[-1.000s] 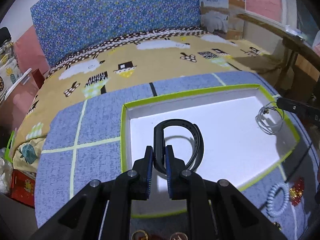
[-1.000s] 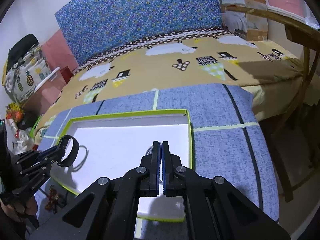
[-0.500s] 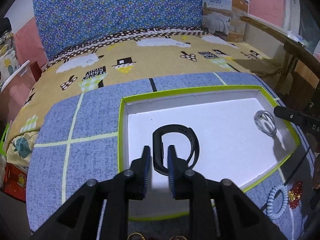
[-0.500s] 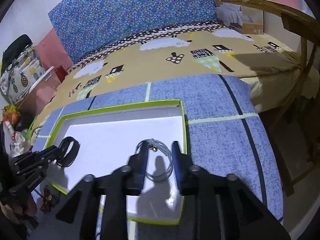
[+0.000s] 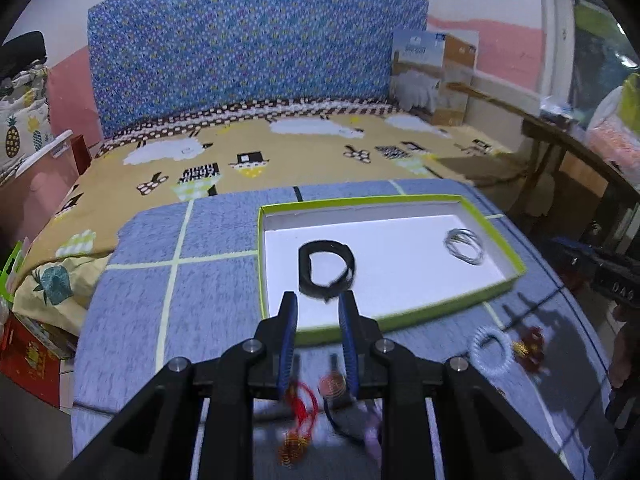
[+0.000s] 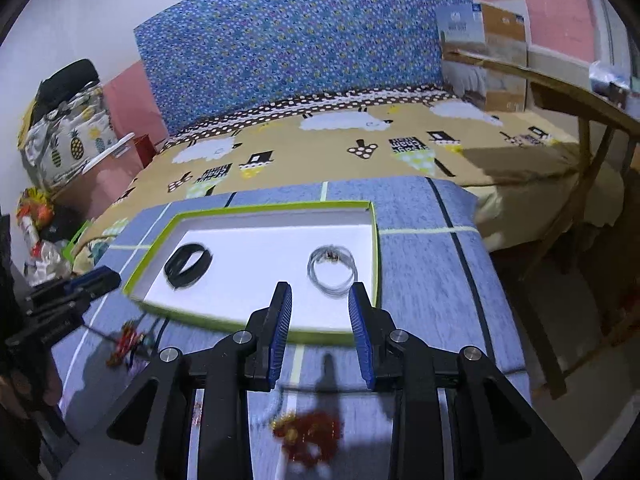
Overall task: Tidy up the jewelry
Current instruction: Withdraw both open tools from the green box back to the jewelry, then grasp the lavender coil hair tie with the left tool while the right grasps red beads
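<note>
A white tray with a green rim (image 5: 420,311) (image 6: 256,209) lies on the blue checked cloth. A black band (image 5: 326,266) (image 6: 188,265) rests in its left part, and a coil of thin silver bangles (image 5: 464,246) (image 6: 332,268) in its right part. My left gripper (image 5: 317,297) is open and empty, drawn back over the tray's near rim just short of the band. My right gripper (image 6: 320,288) is also open and empty, hovering just short of the silver coil. Loose pieces lie on the cloth in front: a white spiral ring (image 5: 491,351), red and gold charms (image 5: 530,346) (image 6: 308,436), and a red cord (image 5: 302,404).
A bed with a yellow patterned sheet (image 5: 280,160) and a blue headboard (image 6: 300,48) stands behind the cloth. A wooden table (image 6: 580,100) and a cardboard box (image 5: 436,80) are at the right. Bags (image 6: 64,140) are piled at the left.
Both grippers opened, left the black band and the silver coil lying in the tray, and pulled back and upward toward the near rim.
</note>
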Motion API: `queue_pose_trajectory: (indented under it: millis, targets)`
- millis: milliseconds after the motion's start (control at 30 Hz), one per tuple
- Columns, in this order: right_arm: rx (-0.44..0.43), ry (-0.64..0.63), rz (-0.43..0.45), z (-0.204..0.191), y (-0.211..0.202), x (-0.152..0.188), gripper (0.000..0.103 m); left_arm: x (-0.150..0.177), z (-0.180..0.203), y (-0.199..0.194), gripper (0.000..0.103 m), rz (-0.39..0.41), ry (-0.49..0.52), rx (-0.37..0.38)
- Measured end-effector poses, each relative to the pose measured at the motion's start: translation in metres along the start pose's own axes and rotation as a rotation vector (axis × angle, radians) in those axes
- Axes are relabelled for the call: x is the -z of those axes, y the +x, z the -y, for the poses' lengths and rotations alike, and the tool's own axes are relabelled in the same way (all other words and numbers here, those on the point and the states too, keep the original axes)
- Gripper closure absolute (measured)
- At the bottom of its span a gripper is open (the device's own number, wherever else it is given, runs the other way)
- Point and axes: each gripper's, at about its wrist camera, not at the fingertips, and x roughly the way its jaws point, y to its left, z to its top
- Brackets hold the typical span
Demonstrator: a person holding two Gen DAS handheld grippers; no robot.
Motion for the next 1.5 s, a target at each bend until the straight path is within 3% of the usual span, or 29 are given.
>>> queue_pose_trajectory:
  millis: [167, 267, 300, 733, 1300, 1333, 1400, 1500]
  targets:
    - [-0.006, -0.017, 0.046, -0.008, -0.037, 0.027, 0.073, 0.024, 0.001, -0.037, 0.081, 0.040, -0.009, 0.020]
    - [-0.014, -0.019, 0.062, -0.014, -0.055, 0.042, 0.073, 0.040, 0.001, -0.055, 0.064, 0.050, -0.018, 0.029]
    - [-0.015, -0.019, 0.064, -0.015, -0.059, 0.046, 0.073, 0.045, 0.001, -0.058, 0.062, 0.051, -0.020, 0.029]
    - [-0.027, -0.063, 0.065, -0.034, -0.089, 0.092, 0.073, 0.083, 0.008, -0.087, 0.059, 0.068, -0.014, 0.019]
    - [-0.013, -0.041, 0.015, -0.021, -0.068, 0.093, 0.072, 0.079, 0.018, -0.067, 0.059, 0.045, 0.025, 0.030]
    - [-0.011, -0.043, 0.012, -0.021, -0.066, 0.092, 0.071, 0.079, 0.019, -0.064, 0.059, 0.040, 0.030, 0.031]
    - [-0.004, -0.049, -0.002, -0.019, -0.057, 0.090, 0.055, 0.077, 0.020, -0.056, 0.059, 0.025, 0.040, 0.035]
    - [0.001, -0.043, -0.029, -0.013, -0.043, 0.087, 0.052, 0.074, 0.022, -0.042, 0.059, -0.009, 0.048, 0.047]
